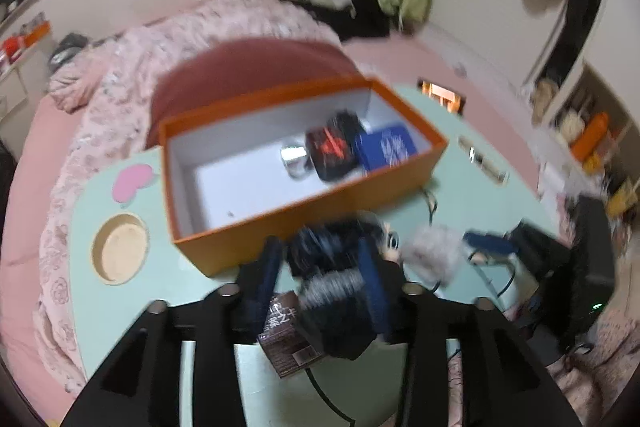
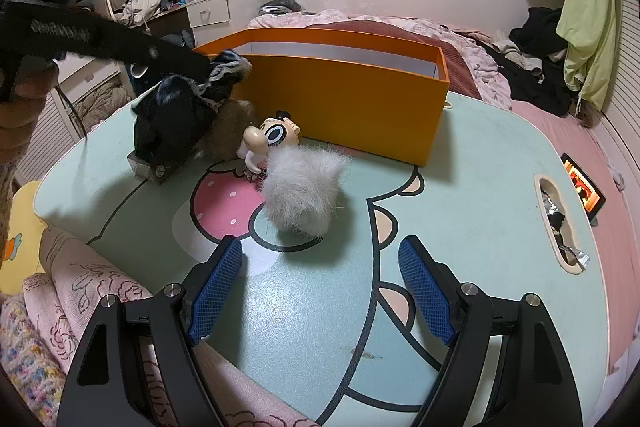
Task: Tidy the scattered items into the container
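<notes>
box (image 1: 248,223) on the table (image 2: 460,187) already has three items at one end. left gripper (image 1: 320,267) is half open around a dark cloth (image 1: 332,291), grip unclear, just short of the box. right gripper (image 2: 320,287) is wide and empty. figurine (image 2: 268,143), white fluff (image 2: 304,195), small carton (image 1: 288,347) still out.

An open orange box (image 2: 340,99) with a white inside stands on the table, already holding a blue tin (image 1: 390,147), a black-and-red case (image 1: 334,151) and a small clear jar (image 1: 294,159), while a cartoon figurine (image 2: 266,143), a white fluffy toy (image 2: 304,191), a small brown carton (image 1: 286,347) and a dark furry bundle (image 2: 180,111) lie just outside its near wall.
</notes>
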`<state>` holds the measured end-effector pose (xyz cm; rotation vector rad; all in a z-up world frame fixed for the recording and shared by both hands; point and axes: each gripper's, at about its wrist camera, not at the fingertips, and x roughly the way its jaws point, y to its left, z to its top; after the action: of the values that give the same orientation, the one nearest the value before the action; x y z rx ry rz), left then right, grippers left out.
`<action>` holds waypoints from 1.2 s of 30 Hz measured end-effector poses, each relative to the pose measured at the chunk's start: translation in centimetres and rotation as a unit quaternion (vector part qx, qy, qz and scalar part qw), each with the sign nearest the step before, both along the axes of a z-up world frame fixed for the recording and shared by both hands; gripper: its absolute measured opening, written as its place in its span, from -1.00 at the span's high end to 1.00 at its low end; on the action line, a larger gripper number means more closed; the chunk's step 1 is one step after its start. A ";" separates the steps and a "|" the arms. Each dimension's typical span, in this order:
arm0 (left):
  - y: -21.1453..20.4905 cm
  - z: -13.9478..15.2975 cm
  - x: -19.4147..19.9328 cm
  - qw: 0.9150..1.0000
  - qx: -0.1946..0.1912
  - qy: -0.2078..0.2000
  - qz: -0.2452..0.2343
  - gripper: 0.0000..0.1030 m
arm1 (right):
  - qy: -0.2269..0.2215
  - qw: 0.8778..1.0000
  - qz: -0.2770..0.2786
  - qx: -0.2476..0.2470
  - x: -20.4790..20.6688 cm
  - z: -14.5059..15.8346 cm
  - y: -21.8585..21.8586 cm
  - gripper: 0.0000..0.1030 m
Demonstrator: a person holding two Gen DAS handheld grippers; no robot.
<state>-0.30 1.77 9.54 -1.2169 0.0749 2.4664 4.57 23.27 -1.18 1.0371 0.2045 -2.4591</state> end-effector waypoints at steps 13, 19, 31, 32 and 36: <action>-1.9 -5.7 7.6 0.994 -0.066 0.032 0.076 -0.76 | -0.007 1.000 -0.012 -0.010 -0.3 0.6 0.5 -0.57; -1.7 -8.3 6.6 0.992 -0.071 0.005 0.100 -0.84 | 0.025 0.997 -0.027 -0.066 -2.9 6.2 1.4 -0.57; -2.0 -8.7 6.6 0.991 -0.062 0.031 0.116 -1.00 | -0.107 0.994 0.005 0.004 -15.9 6.6 -8.9 -0.03; -2.0 -8.7 6.6 0.991 -0.062 0.031 0.115 -1.00 | -0.108 0.994 0.007 0.025 -16.5 6.2 -9.7 -0.02; -2.0 -8.7 6.6 0.991 -0.062 0.031 0.116 -1.00 | -0.130 0.989 0.018 0.073 -18.9 4.7 -10.7 0.00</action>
<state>6.35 -0.24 0.80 -1.2630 0.1117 2.7367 -14.30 12.58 3.54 1.3907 0.3191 -2.2765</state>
